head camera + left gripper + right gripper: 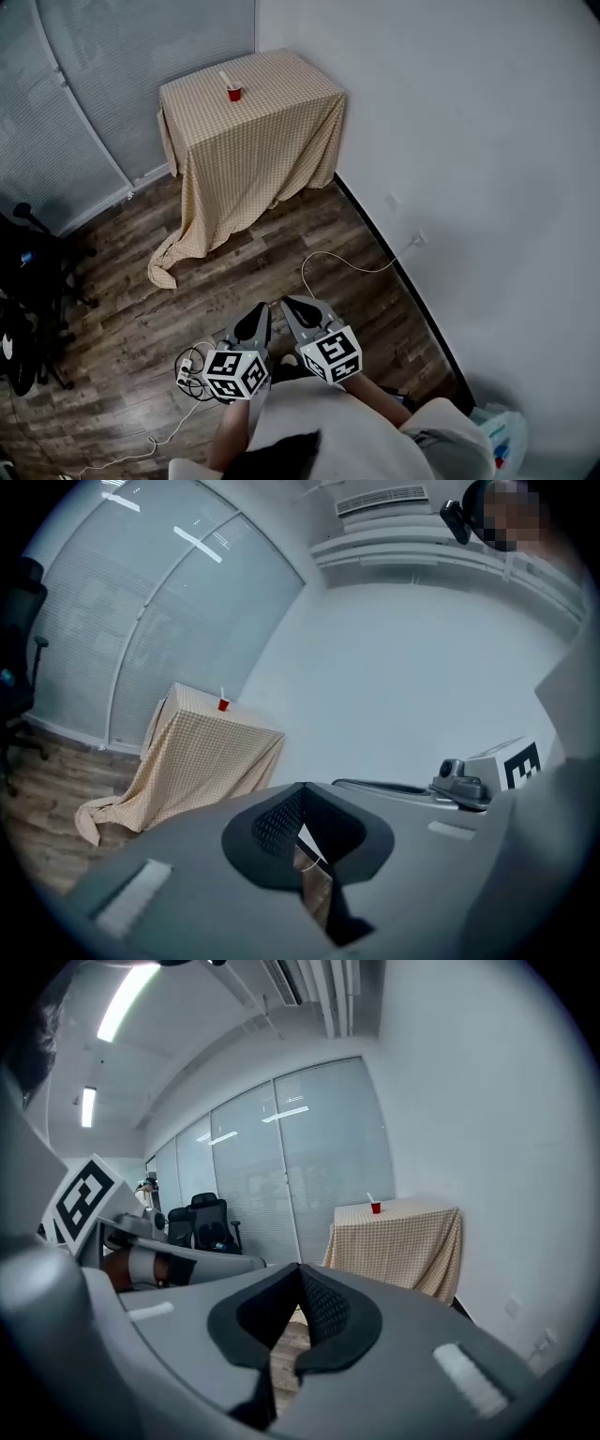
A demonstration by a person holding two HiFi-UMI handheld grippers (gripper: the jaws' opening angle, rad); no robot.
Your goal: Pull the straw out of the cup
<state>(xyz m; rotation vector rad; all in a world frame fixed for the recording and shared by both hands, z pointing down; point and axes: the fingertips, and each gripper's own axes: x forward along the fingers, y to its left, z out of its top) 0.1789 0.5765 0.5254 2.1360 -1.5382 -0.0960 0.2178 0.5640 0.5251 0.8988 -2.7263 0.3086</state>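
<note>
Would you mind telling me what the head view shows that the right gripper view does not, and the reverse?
Only the head view shows the white cable on the wood floor and the marker cube on the right gripper. Only the right gripper view shows the ceiling lights and that gripper's jaws, closed with nothing between them, up close. Both show the distant cloth-covered table with the straw standing in the red cup.
</note>
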